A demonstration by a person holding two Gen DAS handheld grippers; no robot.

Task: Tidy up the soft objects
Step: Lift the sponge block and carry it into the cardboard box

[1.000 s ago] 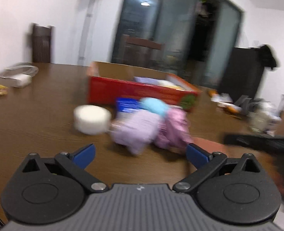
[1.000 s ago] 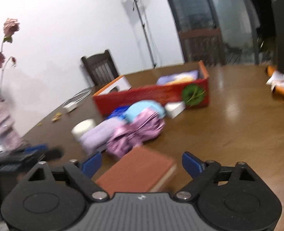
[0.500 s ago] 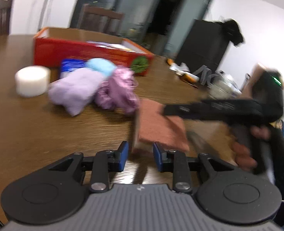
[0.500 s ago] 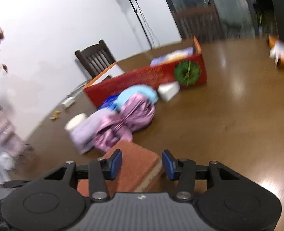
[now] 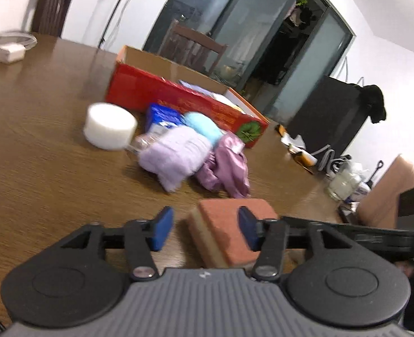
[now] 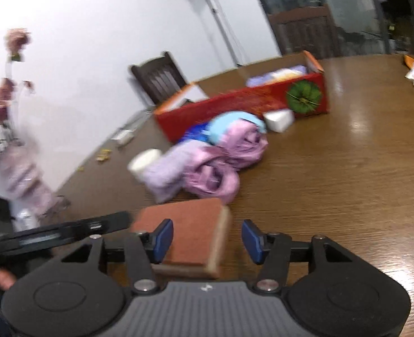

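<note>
Sponge block (image 5: 232,224), rust-red top over a tan foam layer, lies flat on the brown wooden surface (image 5: 38,168), nearest thing to both cameras. In the right wrist view the same block (image 6: 187,230) sits low and slightly left of centre, its tan edge facing right

Left gripper (image 5: 204,230): jaws opening, blue pads either side of the block's near corner, a gap visible on the left pad's side; the right pad overlaps the block's edge and contact there cannot be told. Nothing gripped as far as the view shows

Right gripper (image 6: 207,238): jaws opening, the block partly between them; left pad overlaps the red top, right pad stands clear of the tan edge. Not clamped

Just beyond the block, a heap of soft things: a lilac fluffy cloth (image 5: 176,154), a crumpled pink satin cloth (image 5: 229,165) touching it, a light blue bundle (image 5: 204,125) behind both, and a blue packet (image 5: 162,116) at the back left. A white cylinder (image 5: 110,129) stands just left of the heap

Behind the heap, a long red box (image 5: 178,98), open-topped, with a green round emblem on its end and pale items inside. A small white block (image 6: 278,119) rests near that end

Far edge: dark wooden chairs, glass doors, white wall. Pink flowers (image 6: 2,95) at the left of the right wrist view, blurred
</note>
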